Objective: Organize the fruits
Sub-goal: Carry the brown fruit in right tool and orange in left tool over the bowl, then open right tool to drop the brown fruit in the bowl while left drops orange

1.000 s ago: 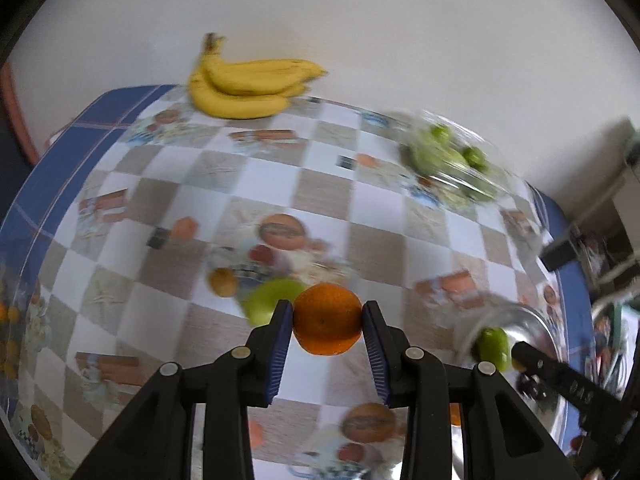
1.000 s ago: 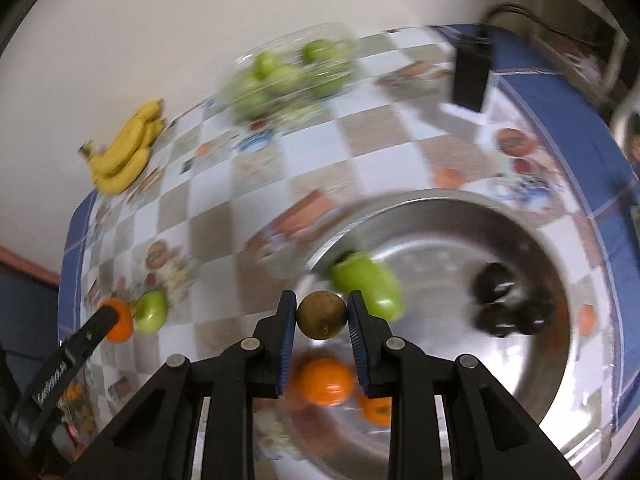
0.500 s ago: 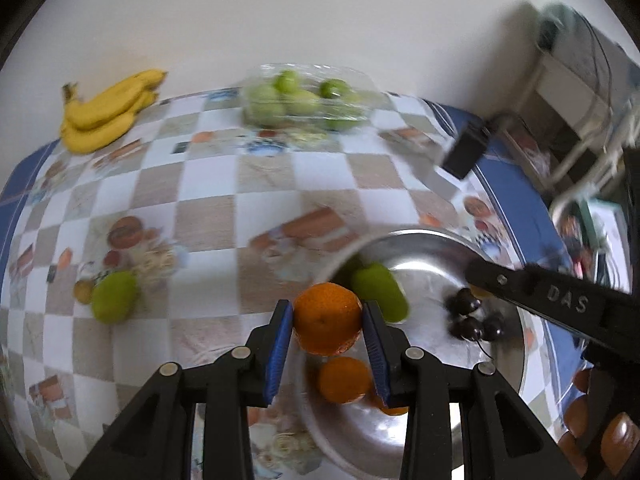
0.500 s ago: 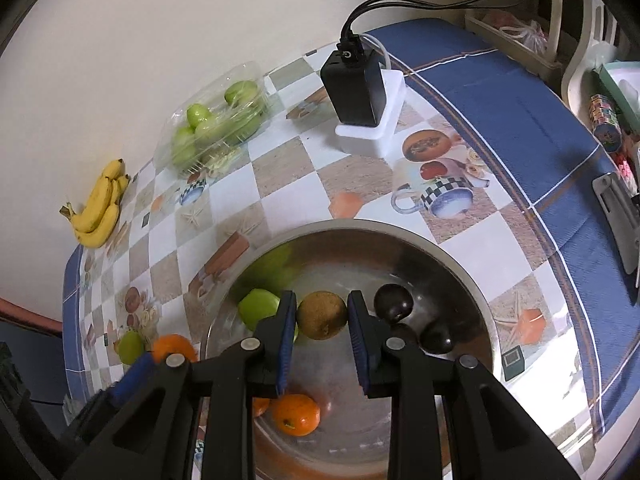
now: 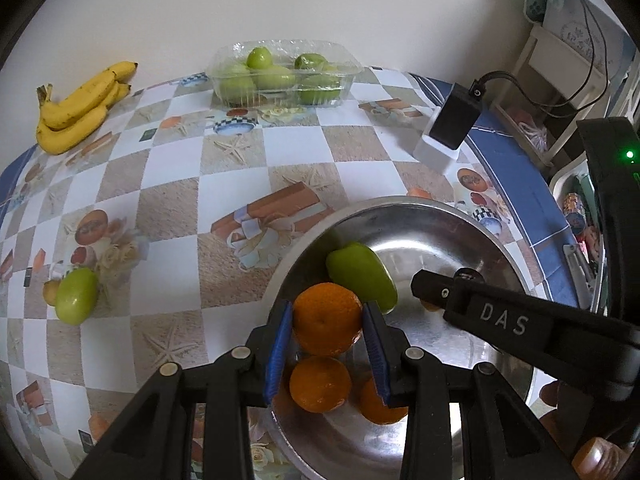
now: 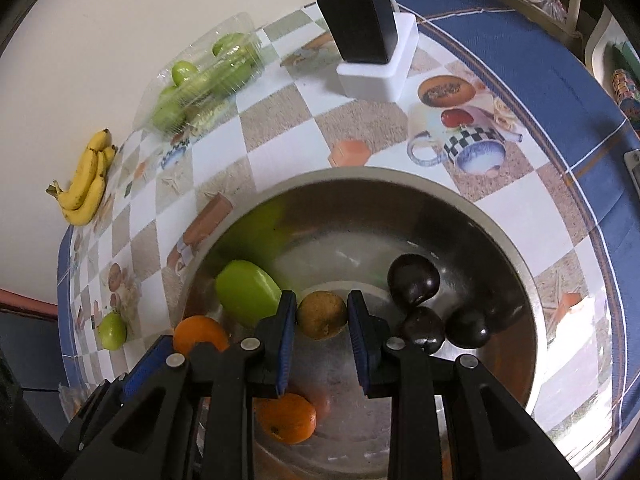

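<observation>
Your left gripper is clamped on an orange above the near-left part of the steel bowl; your right gripper is clenched on a small brownish fruit over the middle of the same bowl; both point steeply down, so the step in hand looks like setting both fruits in; already in the bowl are a green fruit, two more oranges under the left jaws, and three dark fruits on the right side; outside it lie a lone green fruit on the cloth to the left, bananas by the wall and a clear box of green fruit at the back; the two tools are close, the right finger crossing just beside the left one, so lower one at a time to avoid a knock; bring the orange down beside its fellows before you let go, since a round fruit dropped on steel will likely roll or bounce; place the brownish fruit on the bare floor between the green and the dark ones; open only once each fruit rests, then lift straight up.
</observation>
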`<state>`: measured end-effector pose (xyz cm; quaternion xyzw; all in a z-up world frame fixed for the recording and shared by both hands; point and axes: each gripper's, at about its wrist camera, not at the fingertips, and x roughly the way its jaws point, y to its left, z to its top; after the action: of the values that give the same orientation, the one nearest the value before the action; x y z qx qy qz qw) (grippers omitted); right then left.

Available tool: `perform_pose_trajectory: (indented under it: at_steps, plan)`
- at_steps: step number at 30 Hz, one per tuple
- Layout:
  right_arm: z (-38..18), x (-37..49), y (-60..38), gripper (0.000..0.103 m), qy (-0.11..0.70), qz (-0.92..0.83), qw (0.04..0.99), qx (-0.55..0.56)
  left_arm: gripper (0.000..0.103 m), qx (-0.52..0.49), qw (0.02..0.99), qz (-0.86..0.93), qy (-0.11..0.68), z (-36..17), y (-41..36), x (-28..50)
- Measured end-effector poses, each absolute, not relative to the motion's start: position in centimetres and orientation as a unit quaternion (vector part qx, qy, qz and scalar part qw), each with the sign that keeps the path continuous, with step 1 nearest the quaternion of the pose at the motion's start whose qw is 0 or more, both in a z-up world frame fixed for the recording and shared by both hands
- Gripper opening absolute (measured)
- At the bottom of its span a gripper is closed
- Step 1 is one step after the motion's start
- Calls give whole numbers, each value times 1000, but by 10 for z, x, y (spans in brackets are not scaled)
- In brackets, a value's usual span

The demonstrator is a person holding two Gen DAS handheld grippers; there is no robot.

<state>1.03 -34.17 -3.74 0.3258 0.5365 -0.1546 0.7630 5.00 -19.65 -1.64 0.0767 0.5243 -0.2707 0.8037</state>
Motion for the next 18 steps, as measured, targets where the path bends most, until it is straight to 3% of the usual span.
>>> perform_pose_trajectory:
  at_steps: [18]
  plan:
    - [-41,11,-342,29,545,-158,755,329,39,69,794,-273,540,-23,-199,51]
